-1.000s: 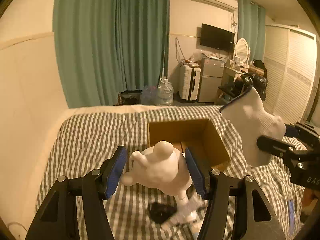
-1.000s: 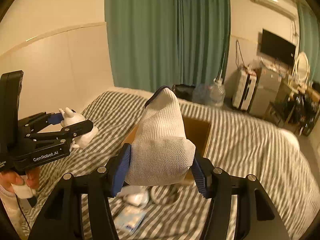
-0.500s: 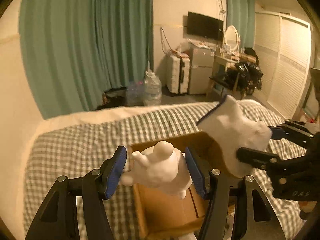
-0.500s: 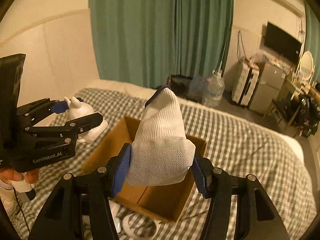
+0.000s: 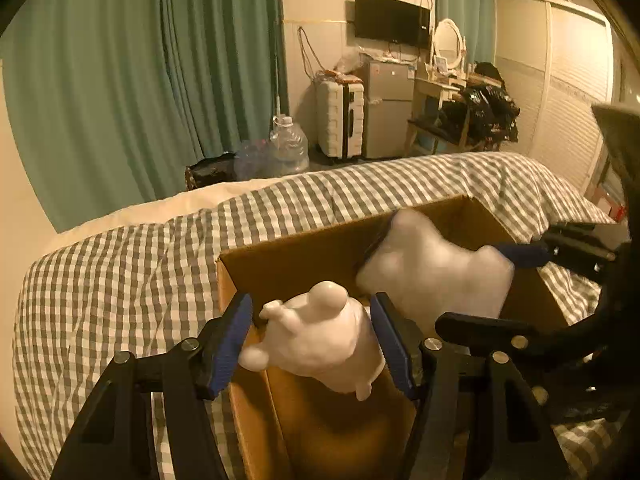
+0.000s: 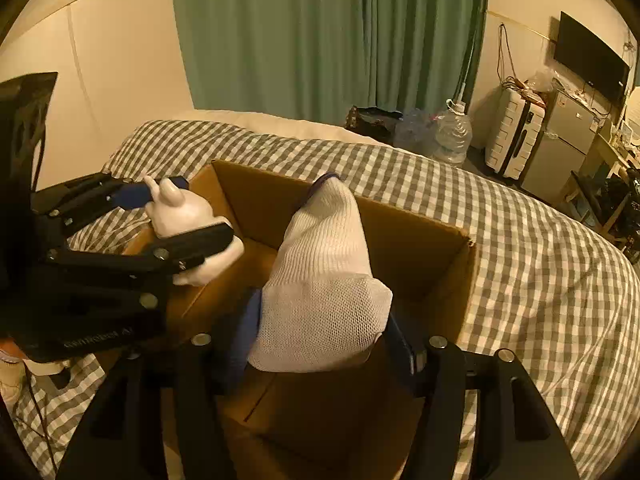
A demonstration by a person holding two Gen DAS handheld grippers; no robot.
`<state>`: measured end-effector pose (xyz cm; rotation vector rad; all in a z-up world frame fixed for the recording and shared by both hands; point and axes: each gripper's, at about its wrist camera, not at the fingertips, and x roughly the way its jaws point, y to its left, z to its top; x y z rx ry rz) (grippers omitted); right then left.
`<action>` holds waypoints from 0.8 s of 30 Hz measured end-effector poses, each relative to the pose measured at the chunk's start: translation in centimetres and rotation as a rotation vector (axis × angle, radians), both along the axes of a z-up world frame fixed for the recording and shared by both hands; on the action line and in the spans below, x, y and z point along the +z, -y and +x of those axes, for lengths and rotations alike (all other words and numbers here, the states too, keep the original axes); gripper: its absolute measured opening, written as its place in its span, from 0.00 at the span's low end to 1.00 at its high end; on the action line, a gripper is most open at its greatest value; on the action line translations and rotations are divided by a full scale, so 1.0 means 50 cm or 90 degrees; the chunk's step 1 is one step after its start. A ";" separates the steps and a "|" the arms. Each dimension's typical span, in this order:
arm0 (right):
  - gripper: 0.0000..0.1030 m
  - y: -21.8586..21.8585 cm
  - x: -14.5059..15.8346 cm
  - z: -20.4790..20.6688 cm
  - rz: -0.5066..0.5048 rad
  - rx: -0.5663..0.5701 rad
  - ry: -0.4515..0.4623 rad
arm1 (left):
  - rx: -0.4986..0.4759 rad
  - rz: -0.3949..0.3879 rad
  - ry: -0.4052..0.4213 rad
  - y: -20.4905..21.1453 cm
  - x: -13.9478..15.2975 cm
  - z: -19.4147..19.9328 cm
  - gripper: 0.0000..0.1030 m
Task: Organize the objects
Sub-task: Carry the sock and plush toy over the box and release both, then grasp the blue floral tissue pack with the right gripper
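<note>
My left gripper (image 5: pixel 316 340) is shut on a white animal figurine (image 5: pixel 320 340) and holds it over the near left part of an open cardboard box (image 5: pixel 288 252). The figurine also shows in the right wrist view (image 6: pixel 188 220). My right gripper (image 6: pixel 324 332) is shut on a white knit sock with a dark cuff (image 6: pixel 324 288), held over the inside of the box (image 6: pixel 420 240). In the left wrist view the sock (image 5: pixel 432 276) is blurred, just right of the figurine.
The box lies on a bed with a grey checked cover (image 5: pixel 120 280). Green curtains (image 5: pixel 140 80), a water jug (image 5: pixel 288 144), a white suitcase (image 5: pixel 340 120) and a small fridge (image 5: pixel 388 108) stand beyond the bed's far edge.
Both grippers have moved forward and down over the box with their objects still held. The box now fills the lower part of both views.
</note>
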<state>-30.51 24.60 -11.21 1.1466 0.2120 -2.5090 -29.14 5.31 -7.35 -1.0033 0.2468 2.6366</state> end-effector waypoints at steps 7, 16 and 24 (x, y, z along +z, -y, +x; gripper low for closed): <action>0.78 -0.011 0.058 0.043 -0.030 -0.004 -0.051 | 0.026 -0.013 -0.047 0.014 0.035 0.047 0.95; 0.78 -0.051 0.142 0.131 0.012 -0.028 -0.080 | 0.028 -0.035 -0.047 0.048 0.087 0.142 0.95; 0.78 -0.081 0.152 0.246 0.052 -0.046 -0.076 | 0.045 -0.031 -0.037 0.096 0.101 0.221 0.95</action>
